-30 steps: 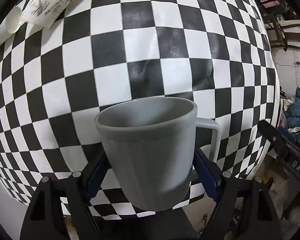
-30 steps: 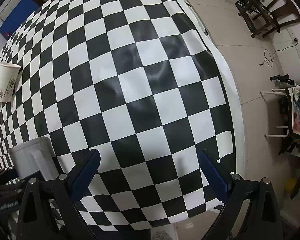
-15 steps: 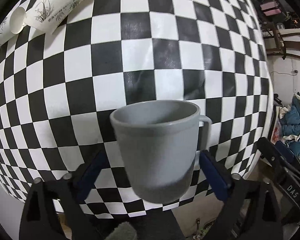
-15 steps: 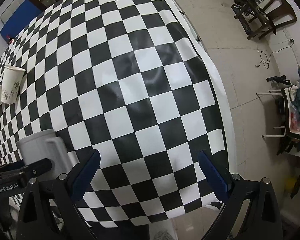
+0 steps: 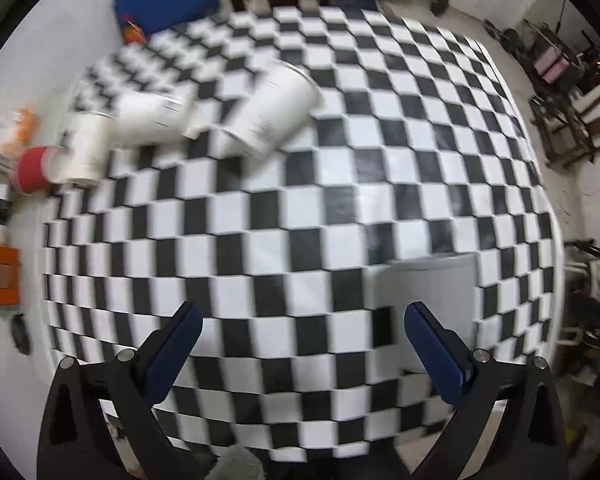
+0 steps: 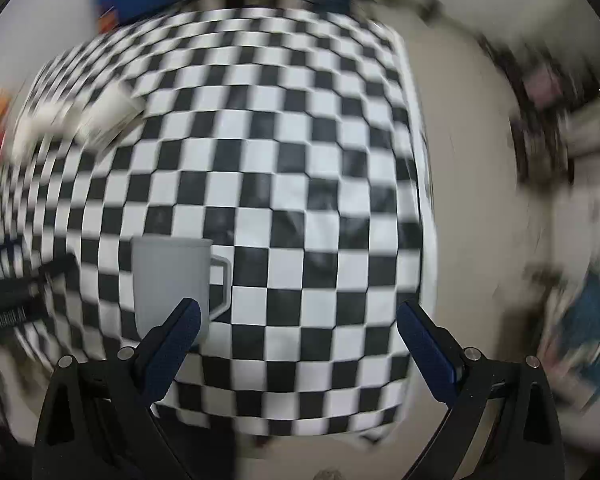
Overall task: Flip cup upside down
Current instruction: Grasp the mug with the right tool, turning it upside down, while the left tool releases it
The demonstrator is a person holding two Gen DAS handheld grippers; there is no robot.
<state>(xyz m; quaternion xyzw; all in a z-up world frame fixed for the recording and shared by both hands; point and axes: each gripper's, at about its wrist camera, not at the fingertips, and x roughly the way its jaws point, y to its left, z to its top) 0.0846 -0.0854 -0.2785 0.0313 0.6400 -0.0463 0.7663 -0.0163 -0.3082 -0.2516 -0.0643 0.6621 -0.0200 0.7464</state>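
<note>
Grey mug (image 6: 172, 284) sits on the checkered tablecloth (image 6: 300, 184), lower left of the right wrist view, just past and partly behind the left blue finger pad (image 6: 172, 344). Wider end is down and the narrower flat end up, so it looks already inverted; blur leaves that unsure. Handle (image 6: 222, 284) points frame-right, long axis vertical.

In the left wrist view the mug (image 5: 424, 300) is a pale smear lower right, beyond the right-hand pad (image 5: 436, 352), outside the jaws. Mug lies betw. the two tools, neither touching it.

Left gripper (image 5: 300, 354): fingers wide apart, nothing betw. them. Right gripper (image 6: 296, 350): same, spread & empty.

Plain matte grey, smooth, prob. light plastic.

Farther out: white paper cups (image 5: 276, 108) lying tipped upper left, red cup (image 5: 34, 170) at far left edge.
</note>
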